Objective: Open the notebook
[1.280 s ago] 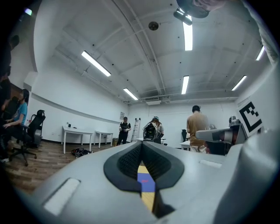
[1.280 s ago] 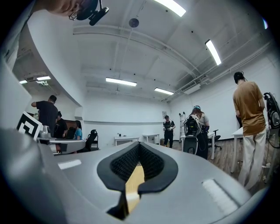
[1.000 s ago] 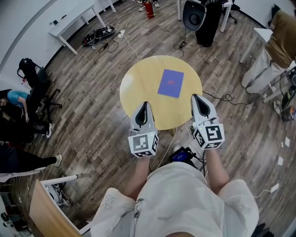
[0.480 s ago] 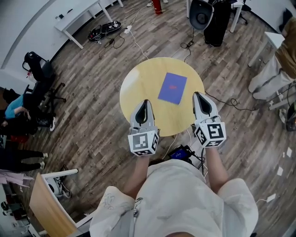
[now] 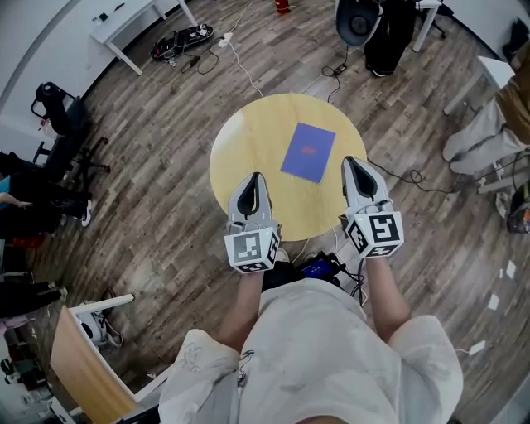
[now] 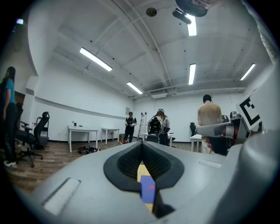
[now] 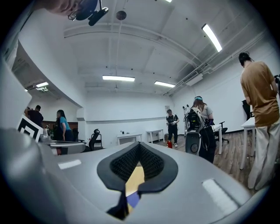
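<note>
A closed blue-purple notebook (image 5: 308, 152) lies flat on the round yellow table (image 5: 248, 149), right of the table's middle. My left gripper (image 5: 252, 179) hovers over the table's near edge, left of the notebook and apart from it. My right gripper (image 5: 351, 162) hovers at the near right edge, just right of the notebook's lower corner. Both are shut with nothing held. In the left gripper view, a strip of notebook (image 6: 148, 192) shows through the slot below the left gripper (image 6: 141, 146). The right gripper view shows the right gripper (image 7: 140, 145) above a sliver of notebook (image 7: 132, 199).
Cables (image 5: 240, 66) run across the wooden floor around the table. A black office chair (image 5: 364, 25) stands behind it and white desks (image 5: 124, 29) at far left. A wooden panel (image 5: 79, 373) leans at lower left. Several people stand in the room (image 6: 210, 118).
Both grippers hold almost the same spots at the table's near edge, the left one a little lower and further left. The notebook stays closed. The head view has shifted slightly.
</note>
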Motion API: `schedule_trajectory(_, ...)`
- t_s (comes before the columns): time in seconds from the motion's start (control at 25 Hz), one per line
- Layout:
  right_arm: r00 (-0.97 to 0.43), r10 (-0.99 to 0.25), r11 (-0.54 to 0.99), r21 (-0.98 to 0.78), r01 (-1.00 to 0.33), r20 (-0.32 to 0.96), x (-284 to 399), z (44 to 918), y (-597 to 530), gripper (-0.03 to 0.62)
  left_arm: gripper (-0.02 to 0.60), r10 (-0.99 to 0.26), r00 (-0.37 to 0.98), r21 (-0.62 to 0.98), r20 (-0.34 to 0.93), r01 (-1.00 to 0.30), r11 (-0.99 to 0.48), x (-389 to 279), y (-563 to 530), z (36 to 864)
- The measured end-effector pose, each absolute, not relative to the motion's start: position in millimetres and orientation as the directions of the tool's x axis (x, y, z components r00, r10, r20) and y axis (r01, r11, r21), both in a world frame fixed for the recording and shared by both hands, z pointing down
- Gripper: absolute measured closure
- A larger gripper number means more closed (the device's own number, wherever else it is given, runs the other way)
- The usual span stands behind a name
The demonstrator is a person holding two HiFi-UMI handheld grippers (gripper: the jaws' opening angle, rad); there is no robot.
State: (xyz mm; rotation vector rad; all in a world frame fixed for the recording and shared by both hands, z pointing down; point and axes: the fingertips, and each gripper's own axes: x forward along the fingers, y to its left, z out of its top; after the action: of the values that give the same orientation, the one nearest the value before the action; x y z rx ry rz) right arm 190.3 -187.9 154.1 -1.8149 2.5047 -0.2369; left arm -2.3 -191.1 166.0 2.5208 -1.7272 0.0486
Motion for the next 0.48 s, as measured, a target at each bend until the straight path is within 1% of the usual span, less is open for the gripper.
schedule_trajectory(0.08, -0.319, -0.946, 0.309, -0.137, -0.941, 0.057, 197.3, 217.1, -169.4, 0.588, 0.563, -0.926, 0.373, 0.047, 0.065, -0.928, -0.370, 8.3, -175.0, 231.0)
schedule_trajectory(0.24, -0.304, -0.949, 0.292, -0.137, -0.947, 0.078, 186.7, 388.1, -86.6, 0.588, 0.563, -0.912, 0.407, 0.035, 0.049, -0.913, -0.406, 3.2, -93.0, 394.9)
schedule_trajectory(0.4, -0.287, -0.951, 0.274, -0.120, -0.954, 0.115, 158.4, 531.0, -109.2, 0.588, 0.563, -0.900, 0.435, 0.031, 0.043, -0.900, -0.434, -20.3, -113.4, 530.1)
schedule_trajectory(0.48, -0.282, -0.951, 0.268, -0.113, -0.957, 0.127, 162.1, 598.8, -108.6, 0.588, 0.563, -0.894, 0.447, 0.025, 0.027, -0.895, -0.446, -13.7, -111.7, 593.7)
